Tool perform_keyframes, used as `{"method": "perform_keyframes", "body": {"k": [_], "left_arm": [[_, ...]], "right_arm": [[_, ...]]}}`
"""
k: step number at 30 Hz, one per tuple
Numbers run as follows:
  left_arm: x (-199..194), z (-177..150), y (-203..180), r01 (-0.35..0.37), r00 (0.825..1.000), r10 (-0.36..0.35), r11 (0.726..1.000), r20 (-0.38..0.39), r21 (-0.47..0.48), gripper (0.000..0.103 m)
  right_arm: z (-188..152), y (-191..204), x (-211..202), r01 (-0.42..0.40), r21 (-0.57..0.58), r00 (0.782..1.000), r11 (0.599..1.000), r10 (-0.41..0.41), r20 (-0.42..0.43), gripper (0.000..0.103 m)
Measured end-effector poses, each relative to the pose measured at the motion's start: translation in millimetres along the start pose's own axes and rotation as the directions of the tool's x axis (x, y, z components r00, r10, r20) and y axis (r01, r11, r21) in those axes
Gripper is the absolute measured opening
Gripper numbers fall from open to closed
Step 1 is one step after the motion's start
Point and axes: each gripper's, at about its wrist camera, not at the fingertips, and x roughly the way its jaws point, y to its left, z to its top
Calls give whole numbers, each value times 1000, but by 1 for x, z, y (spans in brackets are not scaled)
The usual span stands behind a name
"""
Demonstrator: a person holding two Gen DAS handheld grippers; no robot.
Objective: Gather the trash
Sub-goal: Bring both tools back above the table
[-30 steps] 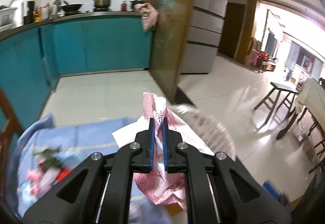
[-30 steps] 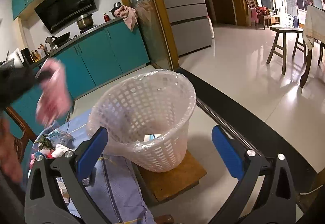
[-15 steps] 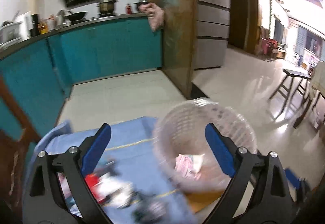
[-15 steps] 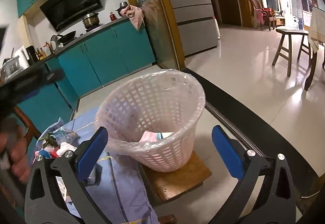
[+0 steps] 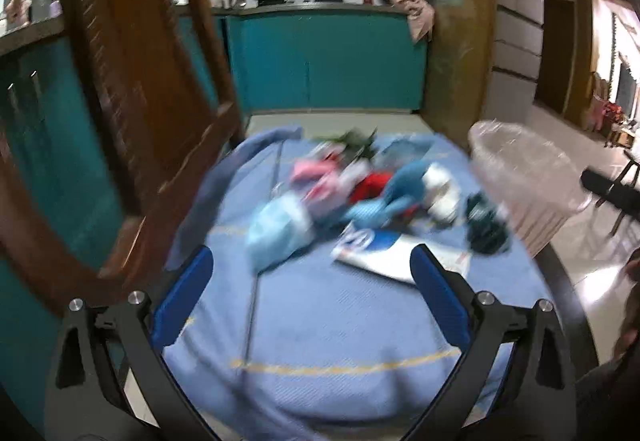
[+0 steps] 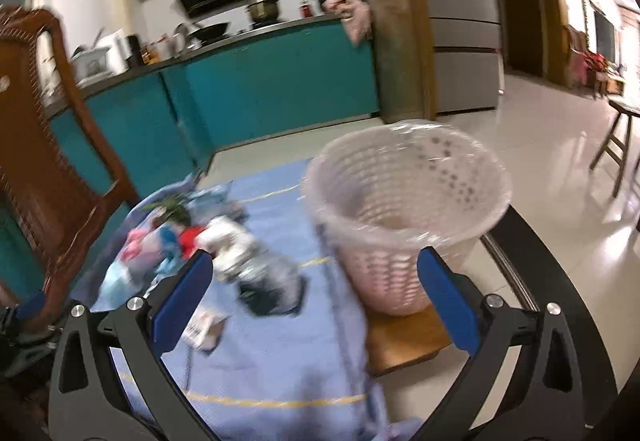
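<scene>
Across the lower half of both frames lies the surface (image 5: 320, 321), covered with a blue cloth (image 6: 272, 353) that looks soft and can slide or wrinkle if something is dragged over it. At the right edge of the left wrist view, and in the centre right of the right wrist view, stands the white lattice basket (image 6: 404, 209) lined with a thin clear bag; I judge it light and easy to tip, so pieces should be dropped in, not pushed against the rim.

In the middle of the left wrist view sits the trash pile (image 5: 360, 193), just beside the basket. It is blurred, so I cannot name every piece. The pale blue bag (image 5: 280, 229) at its left seems thin, limp plastic, very light; pinching a bunched fold is better than a flat face. The flat white and blue packet (image 5: 384, 249) nearest to the camera looks smooth and slippery; it lies flat, so I would take it at a raised edge. The dark crumpled wrapper (image 5: 486, 225), closest to the basket, looks springy and easy to pinch anywhere.

The left tongs (image 5: 312, 301) are opening, wide apart, with nothing between them. The right tongs (image 6: 316, 301) stand wide open and empty too.
</scene>
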Motion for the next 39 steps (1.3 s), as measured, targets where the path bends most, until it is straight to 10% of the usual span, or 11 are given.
{"method": "perform_keyframes", "body": {"k": [39], "left_arm": [[9,-17,-4,48,997,-47,999,-67,10,98]], "right_arm": [[-20,29,-9,-46,-102,999,994,43,-27,100]]}}
